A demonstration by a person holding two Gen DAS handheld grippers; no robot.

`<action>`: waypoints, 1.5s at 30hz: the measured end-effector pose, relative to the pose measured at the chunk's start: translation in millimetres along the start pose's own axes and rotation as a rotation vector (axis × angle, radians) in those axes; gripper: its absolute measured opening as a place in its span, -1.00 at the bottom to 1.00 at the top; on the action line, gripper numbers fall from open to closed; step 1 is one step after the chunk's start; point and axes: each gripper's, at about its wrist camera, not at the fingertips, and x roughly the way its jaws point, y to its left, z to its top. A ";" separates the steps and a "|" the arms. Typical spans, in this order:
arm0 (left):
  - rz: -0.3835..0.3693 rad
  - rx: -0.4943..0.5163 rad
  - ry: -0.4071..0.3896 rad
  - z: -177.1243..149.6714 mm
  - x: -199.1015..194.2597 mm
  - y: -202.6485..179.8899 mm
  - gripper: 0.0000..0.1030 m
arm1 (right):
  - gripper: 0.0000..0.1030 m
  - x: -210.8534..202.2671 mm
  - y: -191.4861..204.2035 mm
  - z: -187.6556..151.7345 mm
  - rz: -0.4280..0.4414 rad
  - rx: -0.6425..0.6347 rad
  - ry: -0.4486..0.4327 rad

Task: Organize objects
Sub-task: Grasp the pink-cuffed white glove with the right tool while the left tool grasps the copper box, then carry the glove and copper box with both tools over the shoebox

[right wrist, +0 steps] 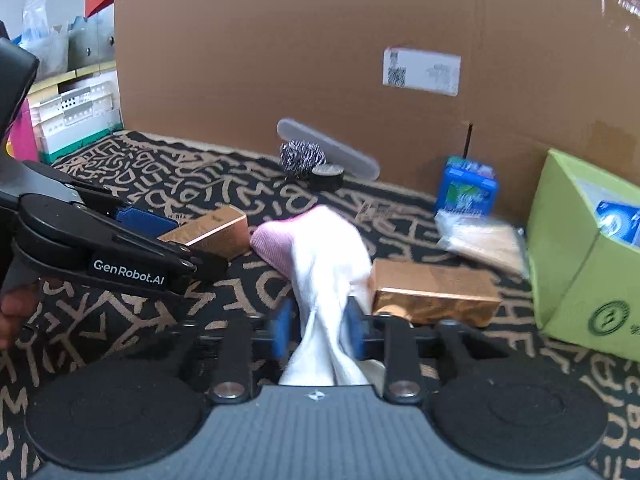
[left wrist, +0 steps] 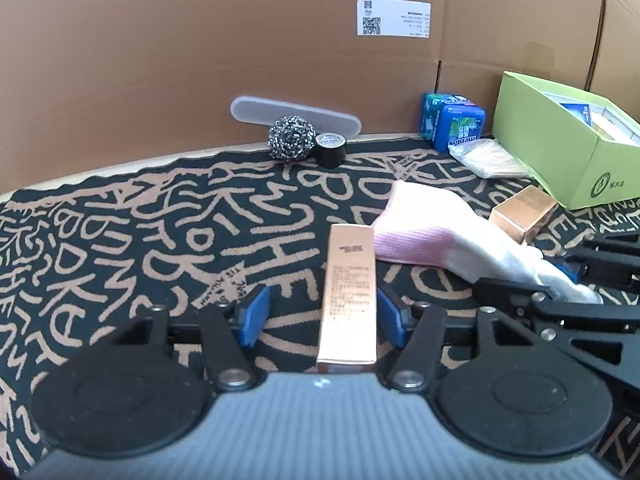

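A long copper box (left wrist: 349,296) is seen lying lengthwise betw. the blue pads (left wrist: 253,316) of the left gripper (left wrist: 322,316); the jaws stand apart, w/ a clear gap on the left side, the right pad close to or touching the box, contact can't be told. The box rests on the black-and-tan patterned mat (left wrist: 120,240). Just beside it to the right, a pink-and-white cloth (left wrist: 432,236) is draped, its white end clamped betw. the pads of the right gripper (right wrist: 320,334), jaws closed on it; the pink end is laid on the mat. A second copper box (right wrist: 434,296) is seen just right of the cloth, touching it, near the green cardboard box (right wrist: 580,276). Items are held inside that box, incl. a blue pack (right wrist: 618,222). Further back, a clear bag of pale sticks (left wrist: 490,158) is laid in front of a blue Mentos tub (left wrist: 460,124). At the rear, by the cardboard wall (left wrist: 200,40), a steel scourer (left wrist: 291,137) and a black tape roll (left wrist: 331,149) sit touching, in front of a translucent oblong case (left wrist: 256,110) leaned on the wall. A white label (left wrist: 393,18) is stuck on the cardboard
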 end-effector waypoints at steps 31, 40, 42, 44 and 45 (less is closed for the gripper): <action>-0.244 0.152 -0.252 107.6 -73.7 -153.3 -0.54 | -0.74 -141.2 -131.1 19.8 -0.266 0.246 -0.423; -0.299 0.226 -0.272 143.9 -42.6 -243.5 -0.54 | -0.74 -142.0 -204.6 11.1 -0.472 0.299 -0.415; -0.295 0.251 -0.277 149.2 -34.4 -261.6 -0.54 | -0.74 -136.4 -220.7 9.4 -0.512 0.305 -0.407; -0.303 0.245 -0.260 159.9 -16.5 -273.8 -0.54 | -0.74 -130.2 -235.4 8.5 -0.528 0.317 -0.400; -0.314 0.236 -0.248 162.1 -12.4 -278.2 -0.54 | -0.74 -126.6 -242.5 8.5 -0.532 0.325 -0.396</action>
